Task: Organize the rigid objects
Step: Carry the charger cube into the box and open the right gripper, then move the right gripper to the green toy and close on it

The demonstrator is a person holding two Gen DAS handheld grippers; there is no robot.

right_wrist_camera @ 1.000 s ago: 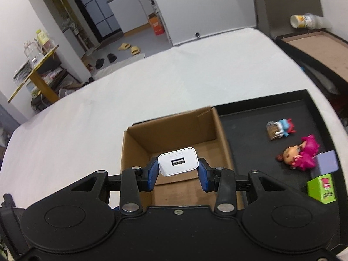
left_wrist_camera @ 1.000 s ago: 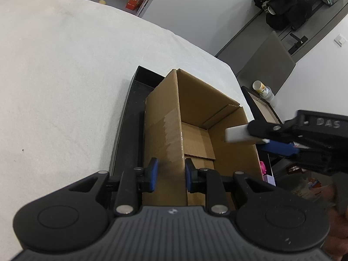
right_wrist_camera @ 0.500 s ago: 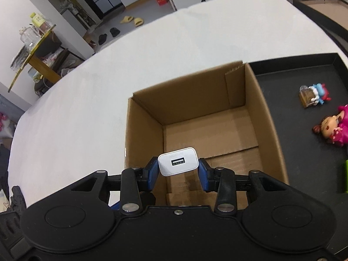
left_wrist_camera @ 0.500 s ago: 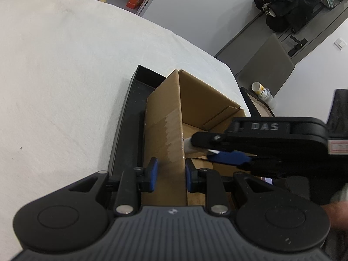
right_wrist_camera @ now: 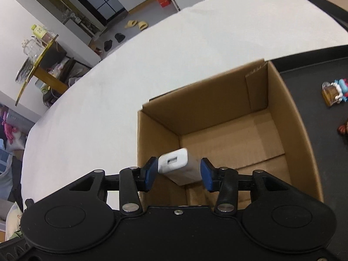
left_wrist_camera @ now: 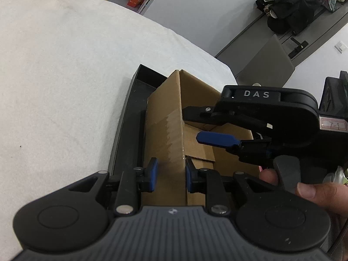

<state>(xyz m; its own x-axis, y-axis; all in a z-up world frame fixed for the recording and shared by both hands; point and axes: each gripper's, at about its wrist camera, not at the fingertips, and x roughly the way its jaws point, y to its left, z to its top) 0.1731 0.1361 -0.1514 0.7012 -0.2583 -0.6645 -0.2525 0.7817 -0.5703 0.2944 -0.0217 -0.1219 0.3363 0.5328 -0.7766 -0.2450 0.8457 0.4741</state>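
An open cardboard box [right_wrist_camera: 217,100] stands at the left end of a black tray [right_wrist_camera: 315,82]. My left gripper [left_wrist_camera: 170,175] is shut on the box's near side wall [left_wrist_camera: 165,126], one blue pad on each face. My right gripper [right_wrist_camera: 178,175] hangs over the box's near left corner with its jaws opening. A white USB charger [right_wrist_camera: 180,169] sits tilted between the pads, which no longer press on it. In the left wrist view, the right gripper [left_wrist_camera: 204,126] reaches over the box from the right, and the charger is hidden there.
A small figurine in blue and white [right_wrist_camera: 333,92] and part of a red one [right_wrist_camera: 343,128] lie on the tray right of the box. White cloth [left_wrist_camera: 65,76] covers the table around the tray [left_wrist_camera: 128,117]. A hand [left_wrist_camera: 315,193] holds the right gripper's handle.
The right gripper came in and down over the box. Its pads have spread, and the charger has tipped and loosened between them. The left gripper stayed clamped on the box wall.
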